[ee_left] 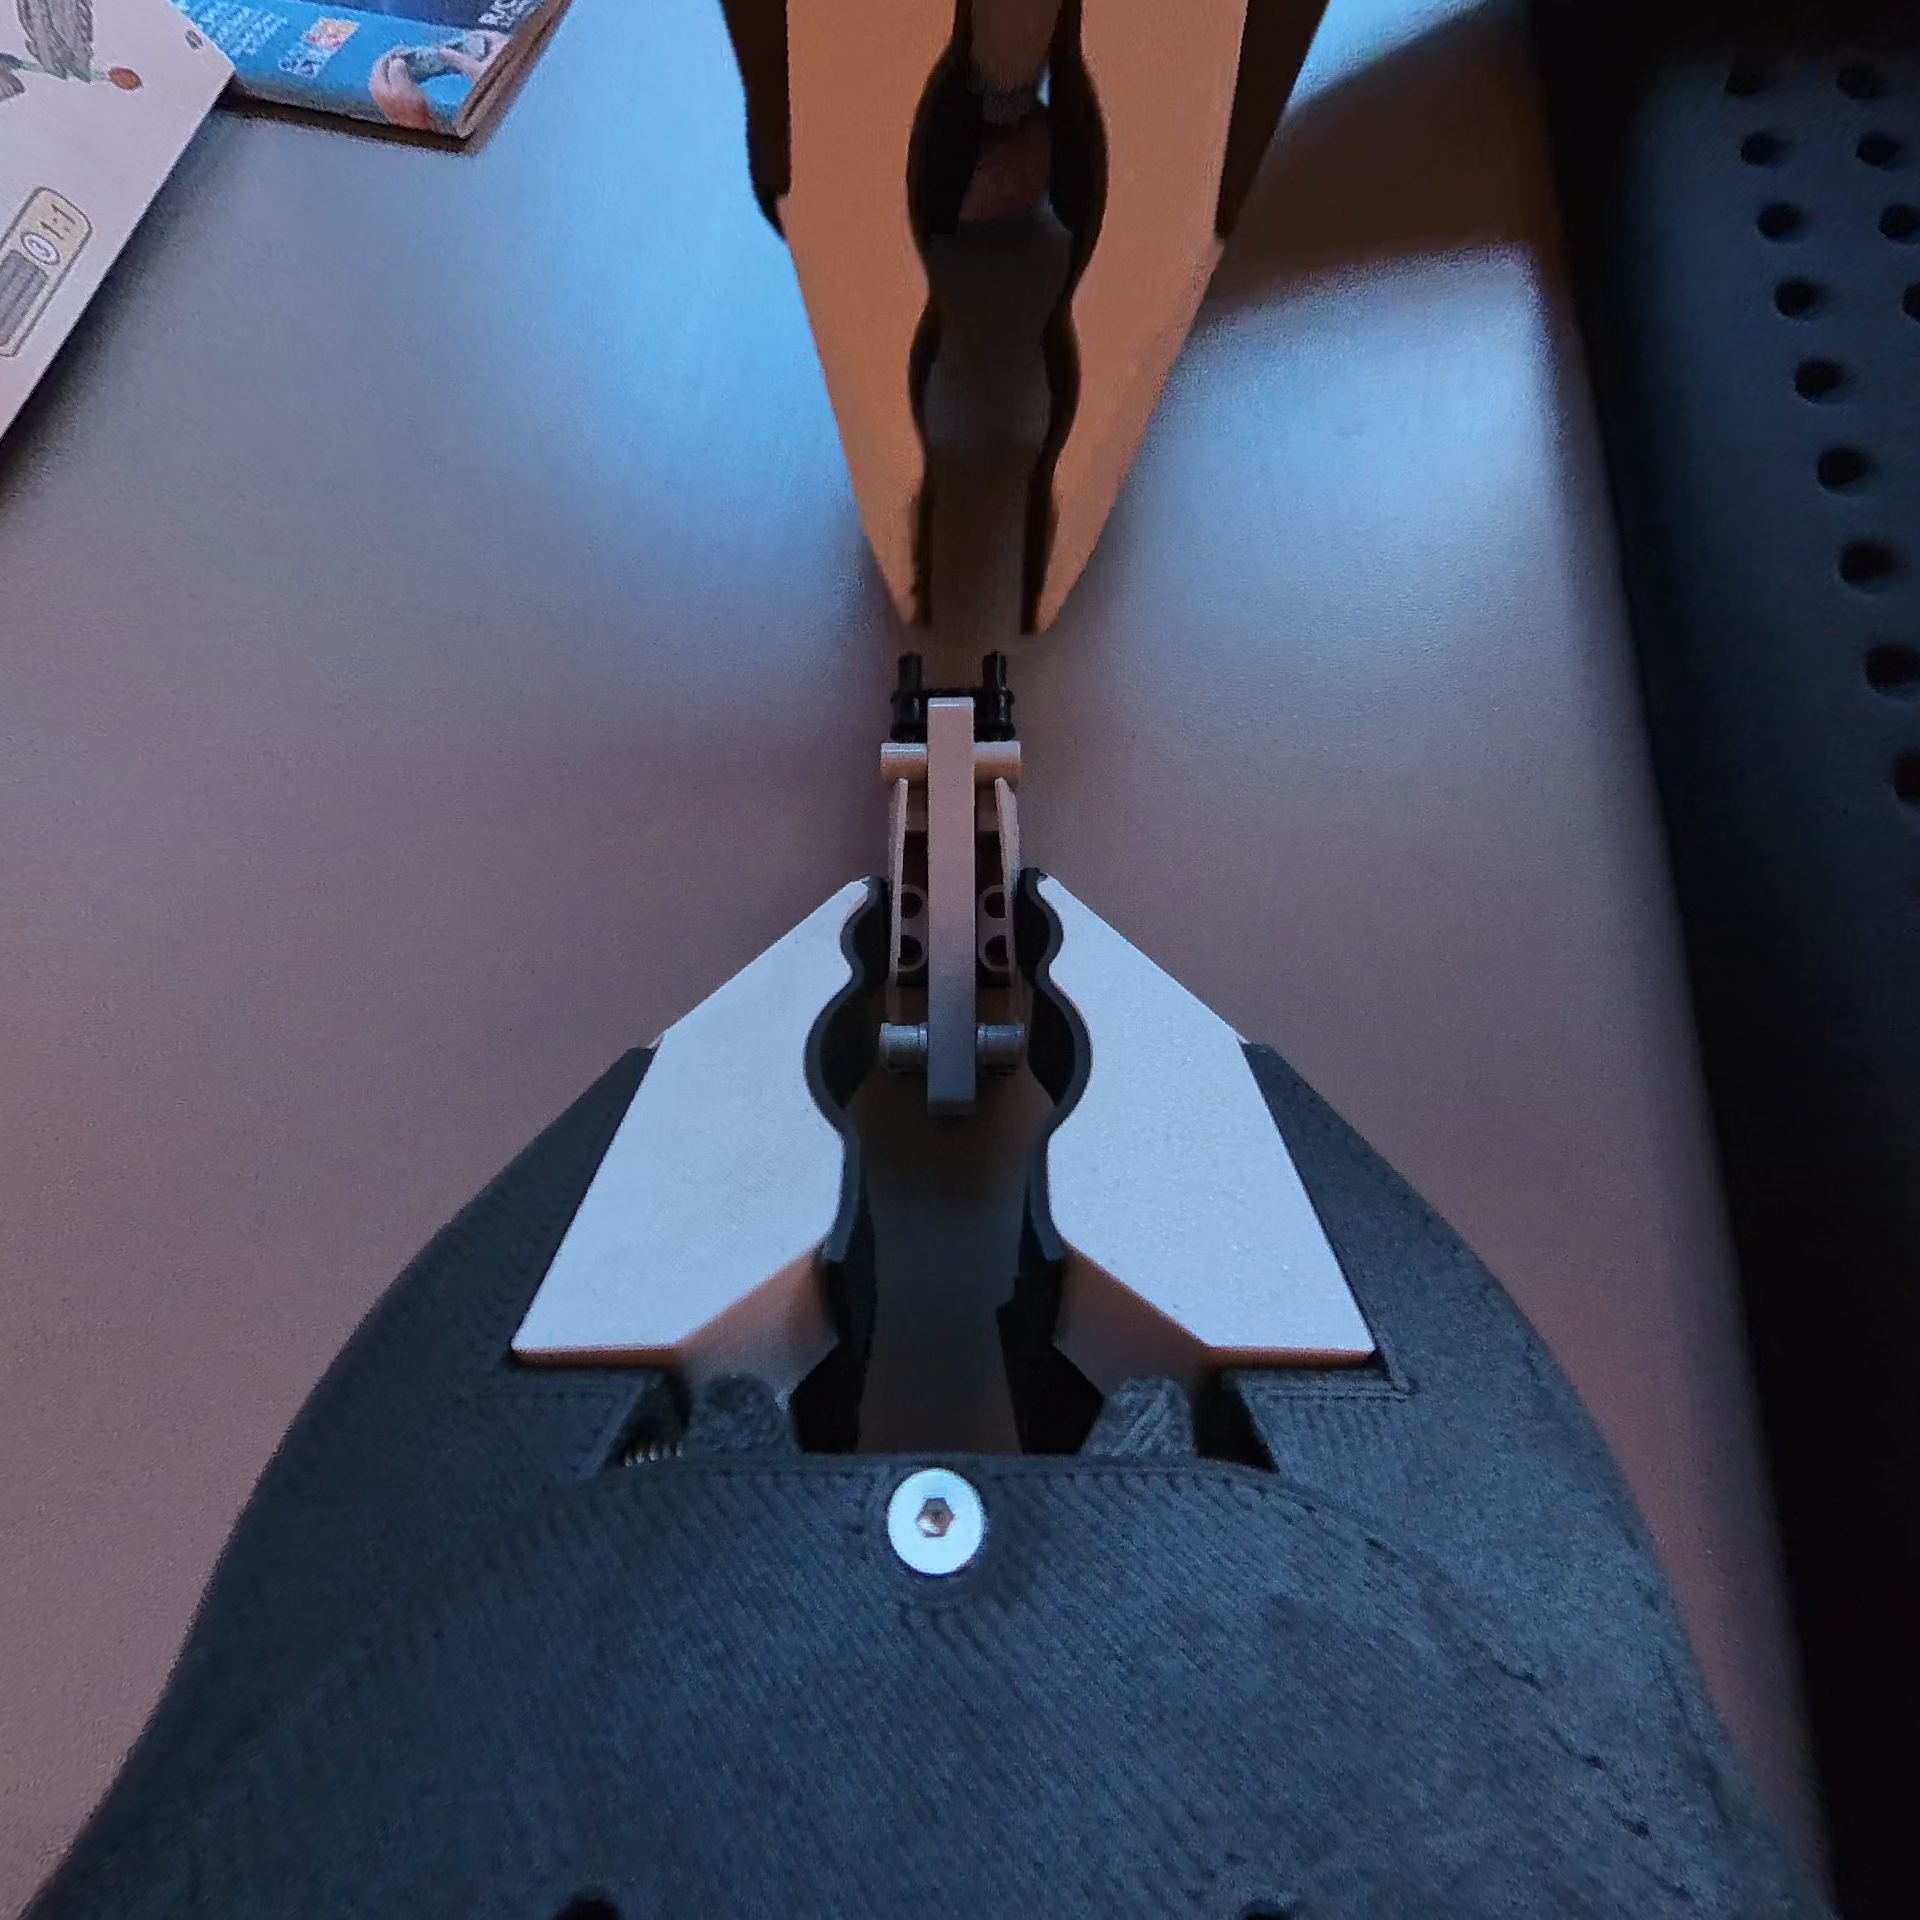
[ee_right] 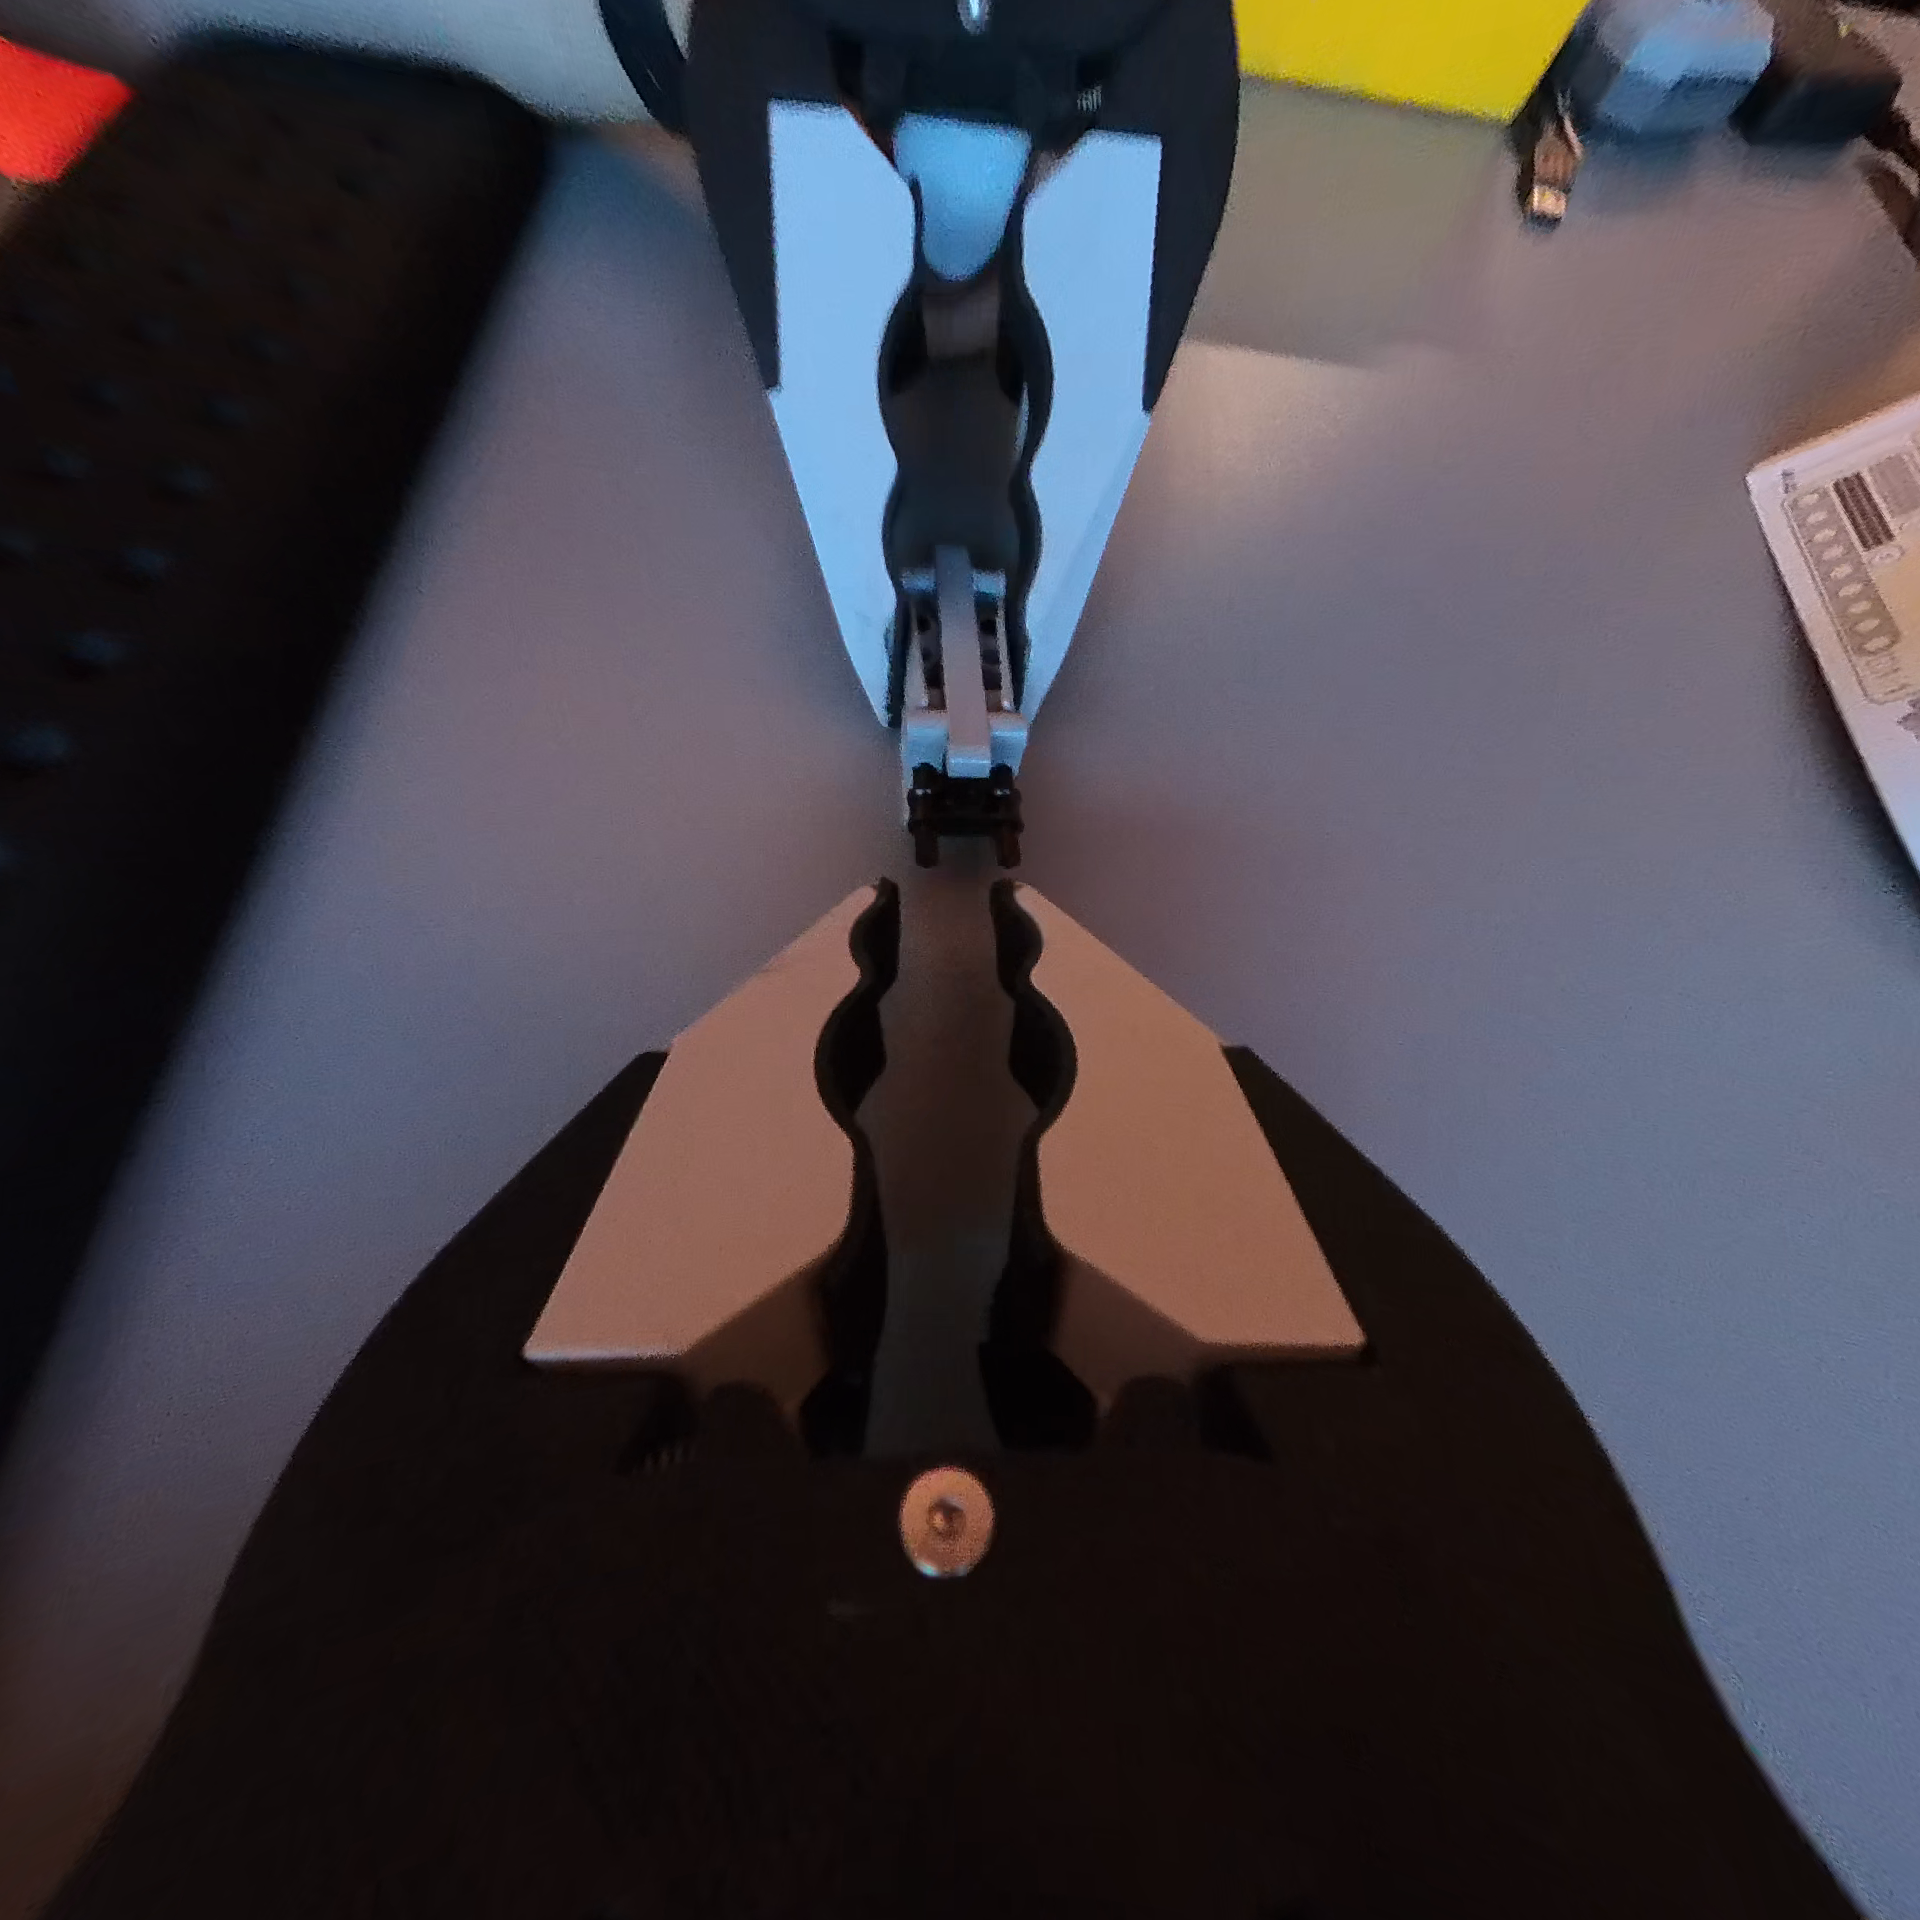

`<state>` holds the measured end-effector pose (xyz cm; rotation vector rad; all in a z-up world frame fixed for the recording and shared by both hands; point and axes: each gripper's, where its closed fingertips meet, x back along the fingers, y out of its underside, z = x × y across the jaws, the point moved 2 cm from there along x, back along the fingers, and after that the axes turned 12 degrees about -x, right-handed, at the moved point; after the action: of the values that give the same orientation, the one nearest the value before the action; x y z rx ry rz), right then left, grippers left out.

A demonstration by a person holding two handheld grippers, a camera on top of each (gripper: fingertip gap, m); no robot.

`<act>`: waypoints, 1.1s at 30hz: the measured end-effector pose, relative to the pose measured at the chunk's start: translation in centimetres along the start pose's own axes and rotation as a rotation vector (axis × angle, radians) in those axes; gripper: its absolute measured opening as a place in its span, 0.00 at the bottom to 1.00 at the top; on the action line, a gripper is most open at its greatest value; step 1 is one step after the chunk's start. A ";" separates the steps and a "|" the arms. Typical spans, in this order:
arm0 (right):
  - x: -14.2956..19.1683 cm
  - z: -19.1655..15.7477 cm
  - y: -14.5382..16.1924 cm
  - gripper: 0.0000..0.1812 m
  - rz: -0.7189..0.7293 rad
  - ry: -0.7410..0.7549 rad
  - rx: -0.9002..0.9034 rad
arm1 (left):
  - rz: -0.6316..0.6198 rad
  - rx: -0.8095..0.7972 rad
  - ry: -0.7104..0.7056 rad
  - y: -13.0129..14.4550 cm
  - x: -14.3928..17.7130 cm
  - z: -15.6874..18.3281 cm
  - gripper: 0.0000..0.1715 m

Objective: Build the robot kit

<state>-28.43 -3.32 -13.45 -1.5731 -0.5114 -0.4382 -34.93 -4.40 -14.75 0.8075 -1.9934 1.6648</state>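
Note:
My left gripper (ee_left: pixel 951 883) is shut on a small grey toy-brick assembly (ee_left: pixel 951 790), a flat beam between two holed side beams. The assembly sticks out past the tips, with two black pins (ee_left: pixel 951 696) at its far end. My right gripper (ee_left: pixel 974 621) faces it tip to tip, a short gap from the pins. In the right wrist view my right gripper (ee_right: pixel 945 891) is open by a narrow gap and empty. The black pins (ee_right: pixel 961 821) lie just beyond its tips. The left gripper (ee_right: pixel 958 717) holds the grey assembly (ee_right: pixel 961 748) opposite. Both hover over the grey table (ee_left: pixel 416 727).
A black perforated object (ee_left: pixel 1787 416) runs along one side of the table and also shows in the right wrist view (ee_right: pixel 156 468). A printed sheet (ee_left: pixel 62 208) and a blue booklet (ee_left: pixel 384 52) lie far left. A yellow box (ee_right: pixel 1403 42), a cable plug (ee_right: pixel 1548 187) and another printed sheet (ee_right: pixel 1849 623) lie far right. One gripper's finger ends stand about 5 cm off the other's.

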 end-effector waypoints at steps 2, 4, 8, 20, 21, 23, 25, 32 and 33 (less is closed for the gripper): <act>0.7 0.3 -0.9 0.10 0.081 -0.006 -0.022 | 0.003 0.000 0.007 0.0 0.0 0.0 0.14; 1.1 0.5 -1.2 0.10 0.117 -0.019 -0.041 | 0.004 0.004 0.013 0.0 0.0 0.1 0.14; 0.5 0.4 -0.6 0.10 0.054 -0.011 -0.010 | 0.003 -0.007 0.007 0.0 0.0 0.1 0.14; -0.5 0.3 -0.4 0.07 -0.002 0.000 0.009 | 0.003 -0.002 0.011 0.0 0.0 0.1 0.14; -0.6 0.2 -0.3 0.07 -0.007 -0.002 0.016 | 0.003 -0.002 0.011 0.0 0.0 0.1 0.14; -0.6 0.1 -0.4 0.07 -0.005 -0.004 0.020 | 0.004 0.000 0.012 0.0 0.0 0.1 0.14; -0.6 0.2 -0.4 0.07 -0.005 -0.005 0.014 | 0.004 0.000 0.012 0.0 0.0 0.1 0.14; -0.4 0.2 -0.4 0.14 0.005 -0.012 0.007 | 0.004 0.001 0.012 0.0 0.0 0.1 0.14; -0.4 0.1 -0.4 0.14 0.006 -0.016 0.003 | 0.004 0.001 0.012 0.0 0.0 0.1 0.14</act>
<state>-28.98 -3.19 -13.32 -1.5758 -0.5198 -0.4200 -34.89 -4.49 -14.73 0.7925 -1.9876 1.6685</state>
